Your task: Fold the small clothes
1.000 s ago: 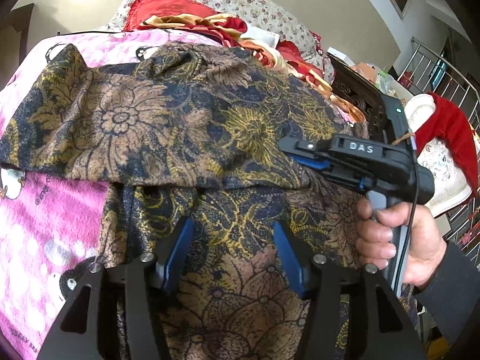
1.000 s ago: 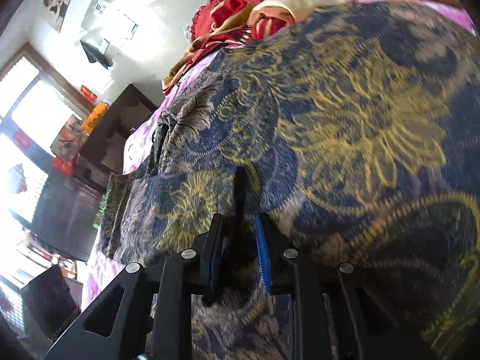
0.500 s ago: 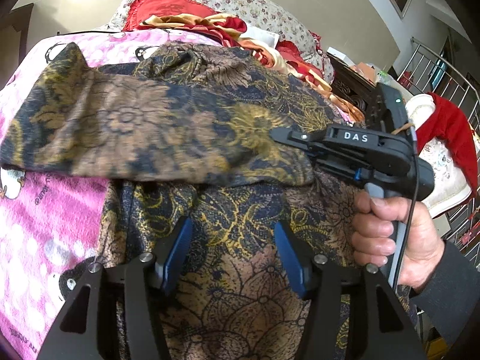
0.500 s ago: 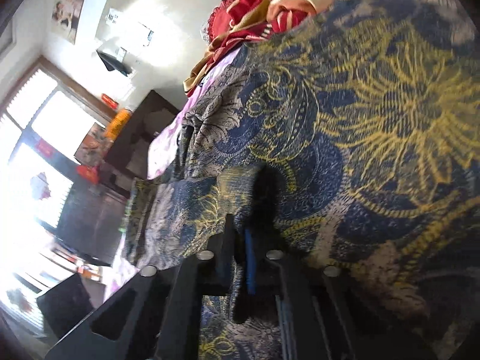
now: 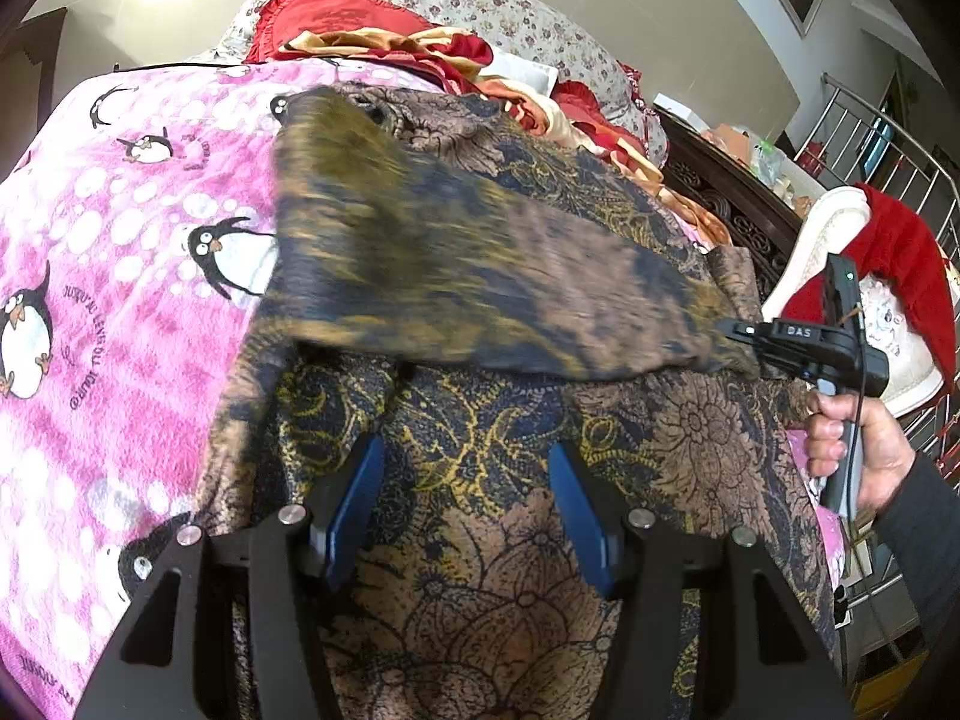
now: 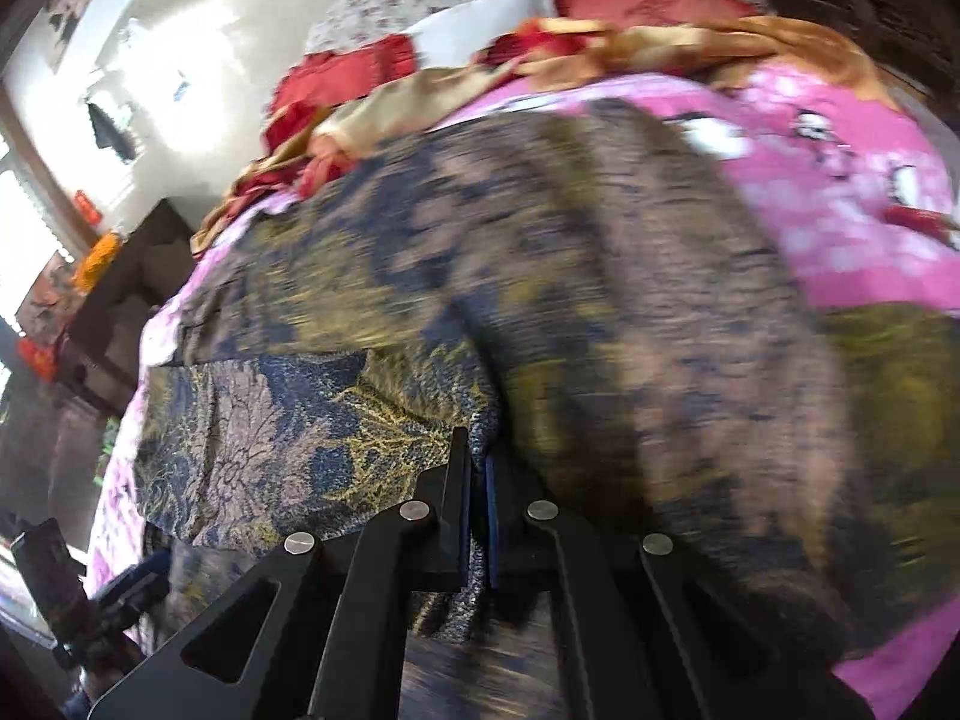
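Observation:
A dark blue, brown and gold floral garment lies on a pink penguin blanket. My left gripper is open, its blue fingers resting on the lower part of the garment. My right gripper is shut on the garment's edge and holds a blurred fold of it lifted above the rest, stretched toward the right. In the right wrist view the jaws pinch the floral cloth, which hangs to the left and bulges on the right.
Red and gold bedding and a floral pillow are piled at the head of the bed. A dark carved bedside frame, a white chair with red cloth and a metal rail stand to the right.
My right gripper closed on the garment's edge and pulled it far to the right and up. The lifted fold swept off the blanket's left side. The left gripper stayed open in place.

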The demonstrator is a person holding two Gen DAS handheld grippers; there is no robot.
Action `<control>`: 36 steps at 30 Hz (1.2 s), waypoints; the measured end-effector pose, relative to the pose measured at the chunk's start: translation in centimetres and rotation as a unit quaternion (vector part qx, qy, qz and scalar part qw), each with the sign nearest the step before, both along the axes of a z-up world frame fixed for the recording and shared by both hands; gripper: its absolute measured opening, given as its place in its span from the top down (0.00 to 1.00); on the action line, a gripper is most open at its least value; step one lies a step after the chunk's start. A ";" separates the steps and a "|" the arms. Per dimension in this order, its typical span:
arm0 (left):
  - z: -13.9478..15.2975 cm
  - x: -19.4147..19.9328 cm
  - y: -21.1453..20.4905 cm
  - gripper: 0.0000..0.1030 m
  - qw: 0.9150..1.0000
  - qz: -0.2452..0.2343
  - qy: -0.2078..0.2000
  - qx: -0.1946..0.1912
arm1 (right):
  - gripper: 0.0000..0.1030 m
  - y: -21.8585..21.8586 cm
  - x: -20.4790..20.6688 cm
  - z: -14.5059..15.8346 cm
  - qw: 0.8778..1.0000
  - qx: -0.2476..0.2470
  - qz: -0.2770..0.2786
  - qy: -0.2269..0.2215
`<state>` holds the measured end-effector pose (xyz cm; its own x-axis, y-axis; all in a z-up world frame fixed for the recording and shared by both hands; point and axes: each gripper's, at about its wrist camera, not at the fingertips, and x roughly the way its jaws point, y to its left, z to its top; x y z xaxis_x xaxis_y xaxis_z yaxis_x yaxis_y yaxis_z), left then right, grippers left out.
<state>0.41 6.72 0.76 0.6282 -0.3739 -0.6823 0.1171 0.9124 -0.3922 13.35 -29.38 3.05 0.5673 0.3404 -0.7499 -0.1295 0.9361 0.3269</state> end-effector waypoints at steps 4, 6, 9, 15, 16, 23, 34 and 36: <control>0.0 0.0 0.0 0.42 1.000 0.000 0.000 0.001 | 0.86 -3.0 0.1 0.7 0.998 -0.045 -0.034 0.005; 0.0 0.0 0.0 0.41 1.000 0.000 0.000 0.001 | 0.86 -4.3 0.2 0.8 0.998 -0.047 -0.043 0.009; 0.0 0.0 0.0 0.40 1.000 -0.002 0.000 0.003 | 0.86 -3.9 0.2 0.7 0.997 -0.072 -0.037 0.002; 1.9 -0.4 0.5 0.40 1.000 0.021 -0.009 0.015 | 0.86 -2.5 0.3 1.1 0.991 -0.130 -0.034 -0.012; 2.9 -0.2 0.9 0.40 0.999 0.033 -0.020 0.018 | 0.86 -2.2 0.4 0.9 0.990 -0.140 -0.031 -0.013; 7.5 5.9 1.0 0.90 0.998 0.027 -0.055 -0.004 | 0.85 -1.3 0.4 0.1 0.987 -0.162 -0.020 -0.007; 3.9 7.9 2.1 0.94 0.997 0.067 0.008 0.027 | 0.84 -1.5 -0.1 2.1 0.987 -0.158 0.007 -0.014; 6.0 8.5 1.9 0.80 0.997 0.072 -0.023 0.032 | 0.83 -2.2 -1.0 3.6 0.992 -0.121 0.006 -0.034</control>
